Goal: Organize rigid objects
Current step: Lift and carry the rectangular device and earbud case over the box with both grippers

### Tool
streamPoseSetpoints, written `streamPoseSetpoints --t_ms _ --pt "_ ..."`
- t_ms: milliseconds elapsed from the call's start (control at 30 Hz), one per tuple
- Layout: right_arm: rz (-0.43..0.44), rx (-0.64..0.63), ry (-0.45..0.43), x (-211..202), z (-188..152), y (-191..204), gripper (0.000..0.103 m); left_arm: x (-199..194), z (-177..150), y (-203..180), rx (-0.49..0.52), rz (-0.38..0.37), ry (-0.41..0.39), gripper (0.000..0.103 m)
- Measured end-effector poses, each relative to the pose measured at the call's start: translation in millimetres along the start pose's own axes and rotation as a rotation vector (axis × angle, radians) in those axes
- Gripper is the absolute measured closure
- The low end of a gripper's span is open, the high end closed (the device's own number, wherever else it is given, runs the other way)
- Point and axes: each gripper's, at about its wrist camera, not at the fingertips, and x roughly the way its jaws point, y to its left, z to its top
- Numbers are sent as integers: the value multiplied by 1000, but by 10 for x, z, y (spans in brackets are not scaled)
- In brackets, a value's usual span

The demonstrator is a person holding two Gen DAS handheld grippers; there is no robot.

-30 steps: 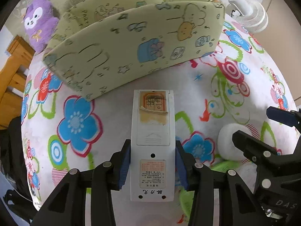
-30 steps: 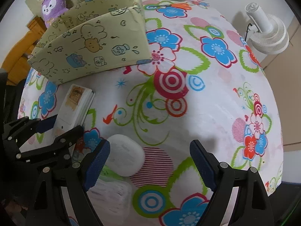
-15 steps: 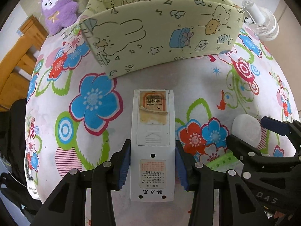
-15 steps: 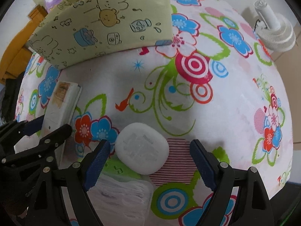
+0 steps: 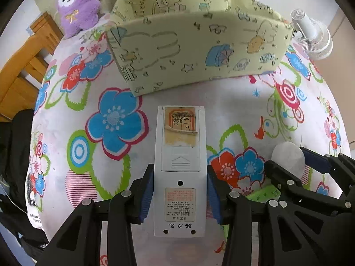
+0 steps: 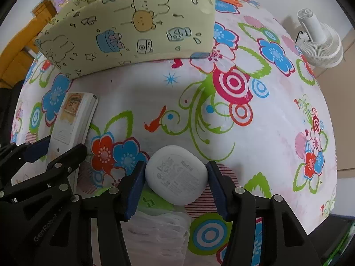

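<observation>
Since a second ago, my right gripper (image 6: 176,182) has gone from standing wide beside the white rounded plastic earbud case (image 6: 176,174) to straddling it, and its jaws are closing, the blue pads touching the case's two sides. Both of my hands point steeply down at the flower-printed cloth covering the tabletop (image 6: 261,133). My left gripper (image 5: 180,194) is clamped on the white rectangular plastic remote control (image 5: 180,166), which lies back-side up along my fingers with its torn orange label toward the far end. From the left wrist view the right gripper's black frame crowds the lower right corner, with the case showing just past it; from the right wrist view the left one and its remote sit at the lower left. Under the case, near the cloth's front edge, lies a flat clear packet of white tissues with a green printed top (image 6: 159,228), touching the case from below. Ahead of both hands stands the pale yellow cartoon-printed storage box (image 5: 199,51), open at the top, well apart from the remote and the case. Behind it on the left sits a purple plush toy (image 5: 76,4), and a small white desk fan (image 6: 317,42) stands at the far right.
</observation>
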Motion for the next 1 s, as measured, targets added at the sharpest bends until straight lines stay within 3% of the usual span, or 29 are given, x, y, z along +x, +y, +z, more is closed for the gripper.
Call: streamPoseSetpoints --t_ms 1000 --pt "45 -15 -170 -1036 398 155 44 -1019 287 258 -66 35 -175 58"
